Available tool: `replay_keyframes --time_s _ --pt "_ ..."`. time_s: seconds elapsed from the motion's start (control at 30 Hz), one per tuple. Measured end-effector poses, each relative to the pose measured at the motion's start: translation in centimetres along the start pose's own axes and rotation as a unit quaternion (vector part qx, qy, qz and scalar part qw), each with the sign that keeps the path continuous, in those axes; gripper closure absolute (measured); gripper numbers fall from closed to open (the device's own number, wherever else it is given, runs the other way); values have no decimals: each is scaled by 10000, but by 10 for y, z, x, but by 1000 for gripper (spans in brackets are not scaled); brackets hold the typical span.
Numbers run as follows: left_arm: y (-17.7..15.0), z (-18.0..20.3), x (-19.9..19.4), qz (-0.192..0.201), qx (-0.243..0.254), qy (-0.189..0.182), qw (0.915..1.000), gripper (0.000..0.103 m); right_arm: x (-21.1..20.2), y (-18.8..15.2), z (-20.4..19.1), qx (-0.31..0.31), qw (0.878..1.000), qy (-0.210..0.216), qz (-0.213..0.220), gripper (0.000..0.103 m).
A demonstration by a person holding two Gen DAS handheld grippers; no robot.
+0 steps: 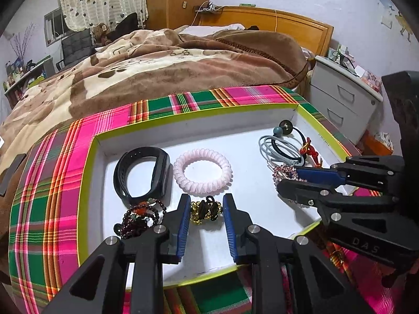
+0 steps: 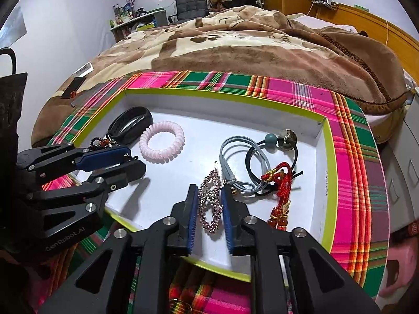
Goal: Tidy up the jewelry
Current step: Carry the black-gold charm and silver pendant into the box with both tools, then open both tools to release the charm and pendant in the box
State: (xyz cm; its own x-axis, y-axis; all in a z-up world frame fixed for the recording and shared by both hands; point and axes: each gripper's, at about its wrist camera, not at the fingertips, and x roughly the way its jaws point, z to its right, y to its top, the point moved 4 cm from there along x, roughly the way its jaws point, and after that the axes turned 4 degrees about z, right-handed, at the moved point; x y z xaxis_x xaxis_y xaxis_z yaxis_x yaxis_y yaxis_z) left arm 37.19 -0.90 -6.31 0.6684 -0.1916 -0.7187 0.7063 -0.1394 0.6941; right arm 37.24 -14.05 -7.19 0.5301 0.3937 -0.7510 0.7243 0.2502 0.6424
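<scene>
- A shallow white tray (image 1: 262, 120) with a yellow-green rim lies on a plaid cloth (image 1: 65, 172) spread over the bed; all the jewelry sits inside it.
- The left gripper (image 1: 207, 213) hangs over the tray's near edge, jaws apart, with a small gold-and-black ornament (image 1: 205, 209) lying between them; the pads do not press on it, so it looks either freshly set down or about to be picked.
- The right gripper (image 2: 209, 216) hangs over the near edge further right, jaws apart on either side of a pink rhinestone clip (image 2: 209, 201), which rests loose on the tray floor.
- Bracelet-like pieces gather toward the left side: black wristband (image 1: 142, 175), pink coil tie (image 1: 203, 170), dark bead string (image 1: 142, 216).
- Hair elastics (image 2: 246, 164) and a red knotted charm (image 2: 280, 183) cluster near the right wall, suggesting sorting by kind.
</scene>
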Motion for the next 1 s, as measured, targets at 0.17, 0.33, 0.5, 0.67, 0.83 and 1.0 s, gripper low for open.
replay_keyframes --time_s 0.17,0.33,0.5,0.67,0.83,1.0 --pt "0 0 0 12 -19 -16 10000 78 -2 -1 -1 -24 10000 -27 17 78" --pt "1 -2 -9 129 -84 -66 9999 78 -12 -2 -1 14 9999 -40 136 77" --pt "1 -3 -26 290 -133 -38 9995 78 -32 -1 -3 58 9993 -40 366 77" --pt "-2 -1 -58 568 -206 -56 9982 78 -60 -6 -5 134 9980 -55 612 77" --pt "-15 2 -93 805 -315 -20 9963 78 -96 -19 -12 125 9954 -181 927 77" --pt "-37 8 -129 1007 -360 63 9942 78 -128 -40 -23 118 9929 -217 1166 77"
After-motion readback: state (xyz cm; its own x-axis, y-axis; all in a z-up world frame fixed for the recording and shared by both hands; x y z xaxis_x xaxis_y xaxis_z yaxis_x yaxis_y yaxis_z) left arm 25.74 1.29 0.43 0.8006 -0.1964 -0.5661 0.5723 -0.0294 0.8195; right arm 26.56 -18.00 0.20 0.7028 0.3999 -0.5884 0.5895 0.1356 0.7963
